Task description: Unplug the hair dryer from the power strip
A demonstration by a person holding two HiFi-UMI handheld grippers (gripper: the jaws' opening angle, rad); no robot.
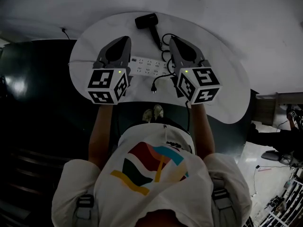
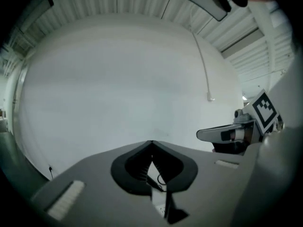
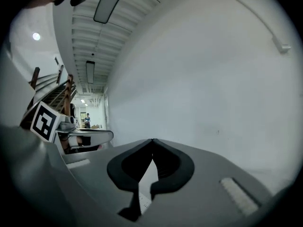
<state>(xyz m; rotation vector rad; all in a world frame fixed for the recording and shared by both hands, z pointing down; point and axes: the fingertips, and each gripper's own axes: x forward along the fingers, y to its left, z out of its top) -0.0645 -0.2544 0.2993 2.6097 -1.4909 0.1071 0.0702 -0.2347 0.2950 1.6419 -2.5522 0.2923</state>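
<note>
Here, both arms reach straight forward from the body, bare forearms roughly parallel. They hold the left tongs [image 1: 124, 39] and the right tongs [image 1: 173, 39] side by side, about level, above the white counter [image 1: 222, 79] and aimed at the pale wall. In each gripper view the jaw tips meet with nothing between them, so the left tongs [image 2: 151, 142] and the right tongs [image 3: 152, 140] are closed and empty. The black hair dryer [image 1: 147, 22] lies at the counter's far edge, between the two tips. The white power strip [image 1: 147, 66] lies crosswise below the tongs. The dryer's black plug [image 1: 153, 89] rests on the counter just beside the strip's near edge, in no socket.
</note>
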